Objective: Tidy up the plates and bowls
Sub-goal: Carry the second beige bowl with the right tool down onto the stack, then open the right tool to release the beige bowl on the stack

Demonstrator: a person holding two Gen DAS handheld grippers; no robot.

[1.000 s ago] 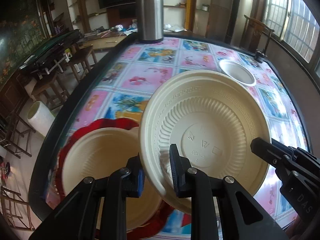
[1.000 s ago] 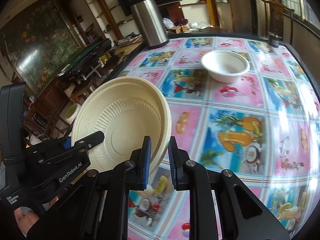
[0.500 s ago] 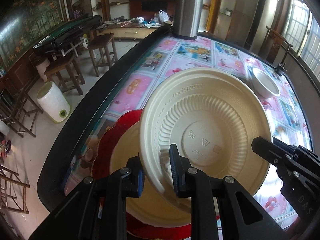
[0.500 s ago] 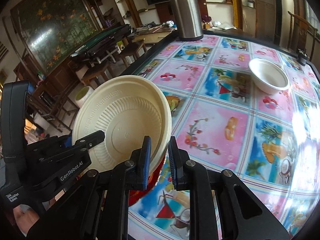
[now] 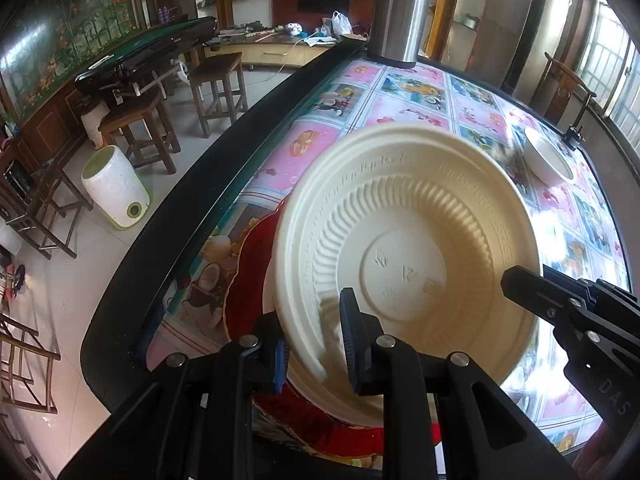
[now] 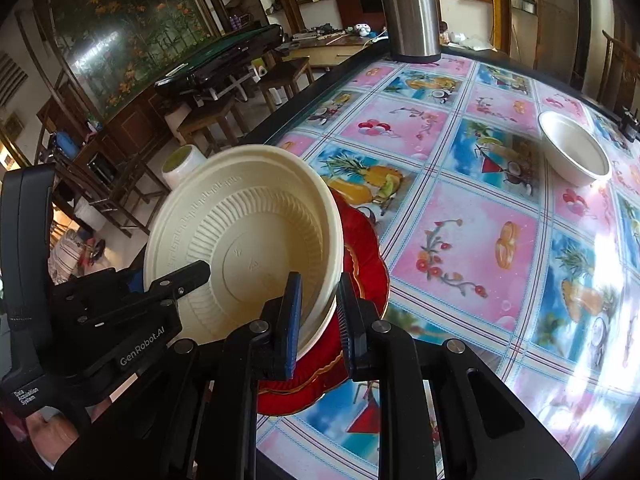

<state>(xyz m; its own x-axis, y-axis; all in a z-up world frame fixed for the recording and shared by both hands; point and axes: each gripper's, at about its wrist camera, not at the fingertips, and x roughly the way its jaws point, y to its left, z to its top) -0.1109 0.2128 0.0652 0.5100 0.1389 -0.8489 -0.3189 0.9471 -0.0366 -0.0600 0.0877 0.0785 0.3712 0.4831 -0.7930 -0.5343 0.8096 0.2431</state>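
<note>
Both grippers hold one cream plastic plate [image 5: 404, 256], tilted, by opposite rim edges. My left gripper [image 5: 314, 344] is shut on its near rim; my right gripper [image 6: 318, 314] is shut on its right rim. The same plate shows in the right wrist view [image 6: 244, 240]. It hangs just above a red plate [image 5: 248, 276] that carries another cream plate [image 5: 296, 376], near the table's left edge. The red plate also shows in the right wrist view [image 6: 360, 256]. A white bowl [image 6: 574, 154] stands far right on the table, also in the left wrist view [image 5: 546, 156].
A steel thermos [image 6: 410, 8] stands at the table's far end. The table [image 6: 460, 208] has a colourful fruit-pattern cloth and a dark raised edge [image 5: 168, 240]. Wooden stools [image 5: 140, 120] and a white bin [image 5: 114, 190] stand on the floor to the left.
Both grippers carried the cream plate leftward and down, over the red plate stack near the table's edge. The grip on the plate is unchanged.
</note>
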